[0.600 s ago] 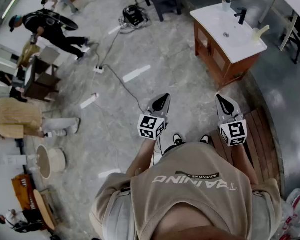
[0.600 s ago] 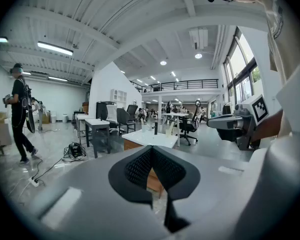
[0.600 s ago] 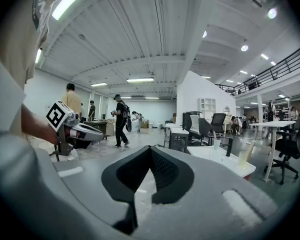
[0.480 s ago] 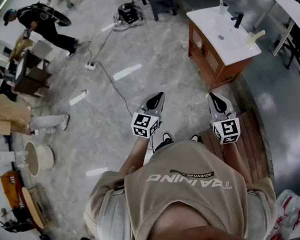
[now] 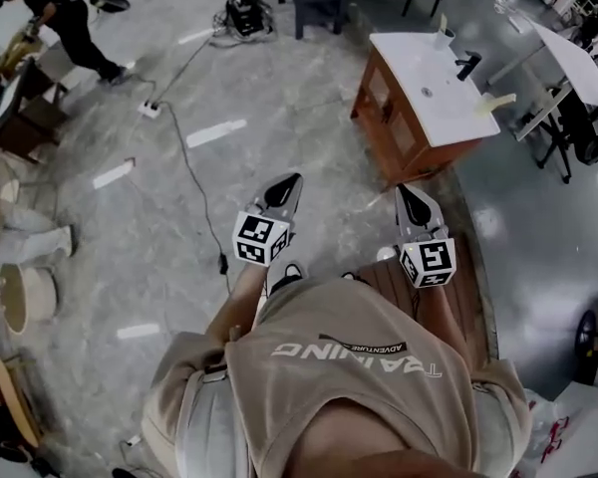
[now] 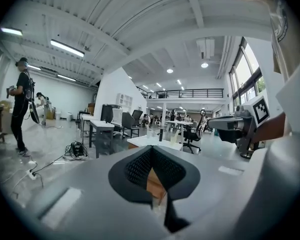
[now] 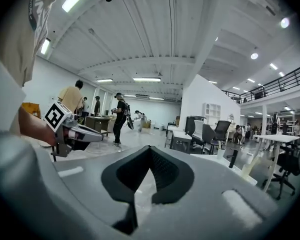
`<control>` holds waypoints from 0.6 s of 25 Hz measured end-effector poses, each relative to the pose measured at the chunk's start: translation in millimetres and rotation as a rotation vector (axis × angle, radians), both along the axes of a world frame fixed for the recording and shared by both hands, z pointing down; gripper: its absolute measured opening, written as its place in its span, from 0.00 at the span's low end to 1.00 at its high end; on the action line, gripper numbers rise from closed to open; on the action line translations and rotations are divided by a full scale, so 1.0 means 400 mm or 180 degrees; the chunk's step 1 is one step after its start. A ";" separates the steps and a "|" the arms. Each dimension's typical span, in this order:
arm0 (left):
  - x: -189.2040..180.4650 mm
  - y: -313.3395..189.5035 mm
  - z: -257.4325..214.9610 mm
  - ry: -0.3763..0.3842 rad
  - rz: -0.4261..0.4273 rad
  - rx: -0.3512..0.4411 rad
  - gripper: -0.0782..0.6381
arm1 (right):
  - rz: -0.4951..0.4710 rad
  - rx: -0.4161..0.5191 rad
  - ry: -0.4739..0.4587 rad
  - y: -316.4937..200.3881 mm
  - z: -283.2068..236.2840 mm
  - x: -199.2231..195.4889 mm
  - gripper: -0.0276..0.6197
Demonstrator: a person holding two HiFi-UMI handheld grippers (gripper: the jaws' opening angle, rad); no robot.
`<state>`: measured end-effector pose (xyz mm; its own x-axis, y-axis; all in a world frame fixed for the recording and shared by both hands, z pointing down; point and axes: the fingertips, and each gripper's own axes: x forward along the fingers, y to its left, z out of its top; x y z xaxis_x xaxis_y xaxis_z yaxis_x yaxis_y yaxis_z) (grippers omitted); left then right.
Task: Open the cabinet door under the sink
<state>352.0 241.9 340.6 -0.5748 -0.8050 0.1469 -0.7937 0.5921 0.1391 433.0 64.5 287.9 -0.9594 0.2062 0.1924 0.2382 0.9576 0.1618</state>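
1. the left gripper (image 5: 290,180) hangs over the floor (image 5: 169,237), jaws pressed together on nothing.
2. the right gripper (image 5: 406,190) is held beside it, jaws likewise closed and empty.
3. the sink cabinet (image 5: 411,137) stands well ahead of both, by the far end of the wooden decking (image 5: 458,267), with its door (image 5: 377,90) closed.

"TRAINING", "ADVENTURE" on shirt (image 5: 359,386)

Reddish wooden cabinet (image 5: 399,137) under a smooth white sink top (image 5: 419,68) — glossy grey floor (image 5: 309,147).
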 end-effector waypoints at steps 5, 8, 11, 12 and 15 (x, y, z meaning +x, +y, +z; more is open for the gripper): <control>-0.019 0.032 0.040 0.0035 0.0037 -0.0016 0.13 | 0.0066 -0.0050 0.0139 0.042 0.063 -0.008 0.05; -0.008 0.057 0.072 0.0138 0.0004 -0.0010 0.13 | -0.0055 0.0051 0.0253 0.081 0.088 -0.001 0.05; -0.008 0.081 0.115 0.0314 -0.0124 -0.0020 0.13 | -0.0172 0.0090 0.0415 0.100 0.109 -0.006 0.05; -0.015 0.087 0.130 0.0364 -0.0180 -0.0030 0.13 | -0.0197 0.0091 0.0443 0.102 0.115 -0.013 0.05; -0.065 0.086 0.159 0.0473 -0.0308 -0.0042 0.13 | -0.0224 0.0071 0.0474 0.084 0.128 -0.068 0.05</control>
<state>326.1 276.3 404.1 -0.6207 -0.7444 0.2462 -0.7042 0.6674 0.2424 406.0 98.2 338.9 -0.9033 0.2659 0.3367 0.3275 0.9343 0.1407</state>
